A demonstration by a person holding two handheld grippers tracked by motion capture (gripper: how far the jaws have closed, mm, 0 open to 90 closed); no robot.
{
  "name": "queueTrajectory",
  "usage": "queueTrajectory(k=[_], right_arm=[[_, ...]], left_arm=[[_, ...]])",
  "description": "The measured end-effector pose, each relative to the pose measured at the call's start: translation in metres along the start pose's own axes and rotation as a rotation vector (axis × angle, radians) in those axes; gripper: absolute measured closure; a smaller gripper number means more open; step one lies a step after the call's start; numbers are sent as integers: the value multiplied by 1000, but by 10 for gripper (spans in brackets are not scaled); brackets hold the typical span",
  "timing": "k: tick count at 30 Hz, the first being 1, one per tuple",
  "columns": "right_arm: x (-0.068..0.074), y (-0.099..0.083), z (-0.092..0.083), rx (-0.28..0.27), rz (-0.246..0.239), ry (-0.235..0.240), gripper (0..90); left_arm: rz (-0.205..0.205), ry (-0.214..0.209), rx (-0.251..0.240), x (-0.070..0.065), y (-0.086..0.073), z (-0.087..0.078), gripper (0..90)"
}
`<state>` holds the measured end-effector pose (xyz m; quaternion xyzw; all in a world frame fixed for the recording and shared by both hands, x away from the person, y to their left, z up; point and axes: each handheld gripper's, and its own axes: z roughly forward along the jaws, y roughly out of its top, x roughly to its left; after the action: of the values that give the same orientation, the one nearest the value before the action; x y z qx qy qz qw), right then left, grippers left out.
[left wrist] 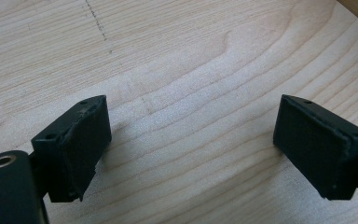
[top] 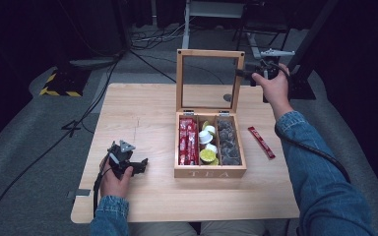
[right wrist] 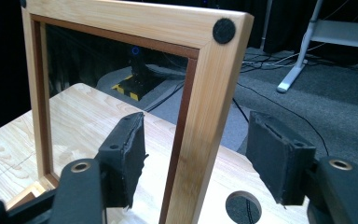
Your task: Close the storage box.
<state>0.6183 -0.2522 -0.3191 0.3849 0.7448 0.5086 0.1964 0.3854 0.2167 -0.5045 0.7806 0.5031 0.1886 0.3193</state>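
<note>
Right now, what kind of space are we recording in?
Probably a lab or studio set up for recording, not a home. A lone wooden table stands on grey carpet against a dark backdrop, cables trail loose over the floor, and a hazard-striped stand base sits off the table's left corner.

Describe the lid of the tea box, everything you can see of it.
The lid is a light wooden frame around a clear pane, with a thin darker strip inside and a round black pad at a corner. It stands open and upright, hinged at the back of the box. The right gripper has its open jaws on either side of the lid's side rail, not clamped.
</note>
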Motion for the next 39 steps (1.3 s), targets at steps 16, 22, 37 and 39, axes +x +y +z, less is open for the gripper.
queueTrajectory(k=[16,22,37,39], right_arm=[[-3,-6,25,40,15,0,425],[-3,-7,28,45,27,39,487],[9,-3,9,43,-6,57,521],[12,-2,3,42,-10,66,521]], left_arm=[[0,0,1,0,0,0,115],[0,0,1,0,0,0,115],[1,0,3,0,0,0,115],[1,1,3,0,0,0,115]])
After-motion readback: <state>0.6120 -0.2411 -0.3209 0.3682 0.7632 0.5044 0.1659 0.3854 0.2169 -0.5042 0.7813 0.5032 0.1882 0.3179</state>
